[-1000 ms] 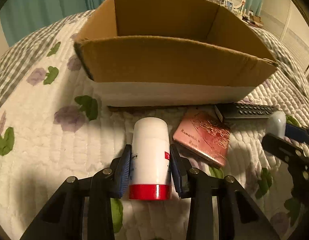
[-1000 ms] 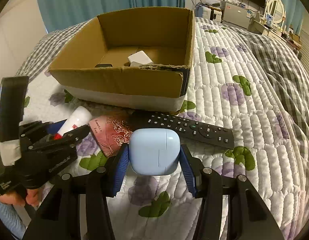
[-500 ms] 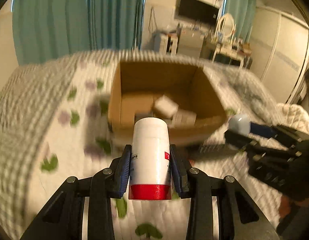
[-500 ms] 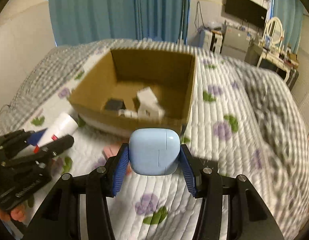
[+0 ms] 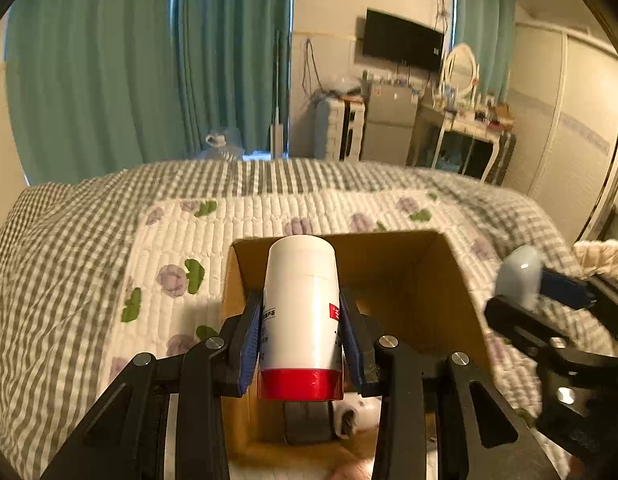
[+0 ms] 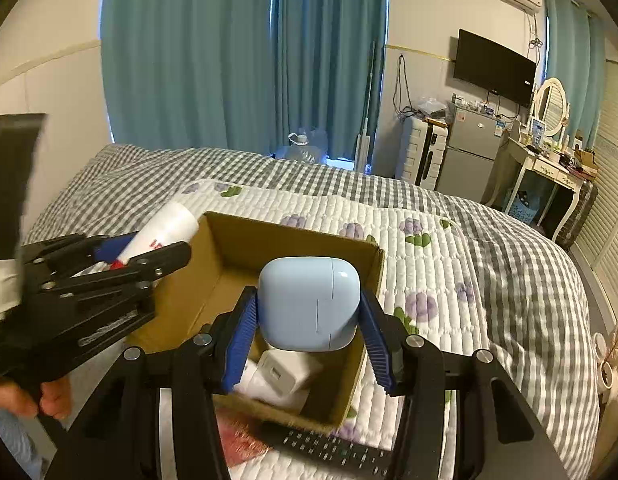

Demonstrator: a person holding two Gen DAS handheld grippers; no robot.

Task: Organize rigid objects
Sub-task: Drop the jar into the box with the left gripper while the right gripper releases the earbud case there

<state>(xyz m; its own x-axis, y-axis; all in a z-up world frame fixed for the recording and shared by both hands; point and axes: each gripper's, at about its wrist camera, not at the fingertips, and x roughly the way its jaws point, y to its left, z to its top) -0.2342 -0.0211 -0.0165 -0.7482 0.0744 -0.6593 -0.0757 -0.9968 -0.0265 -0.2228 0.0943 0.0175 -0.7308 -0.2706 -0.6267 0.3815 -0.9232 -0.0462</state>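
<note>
My left gripper [image 5: 301, 340] is shut on a white bottle with a red cap [image 5: 300, 312], held above the open cardboard box [image 5: 461, 280]. My right gripper [image 6: 307, 332] is shut on a pale blue earbud case [image 6: 307, 304], also raised over the box [image 6: 277, 240]. In the right wrist view the left gripper [image 6: 149, 256] shows at the left with the bottle [image 6: 165, 228] over the box's left wall. In the left wrist view the right gripper [image 5: 521, 292] and the blue case [image 5: 519, 272] show at the right. Inside the box lie a white charger [image 6: 285, 372] and other small items.
The box sits on a quilted floral bedspread [image 6: 449, 264]. A black remote [image 6: 333, 450] and a pink booklet [image 6: 239, 436] lie on the bed in front of the box. A person's hand [image 6: 33, 398] holds the left gripper. Dresser, fridge and curtains stand beyond the bed.
Both grippers have risen from the bedspread with their objects and moved forward over the box. The views now look down into the box and out across the room.
</note>
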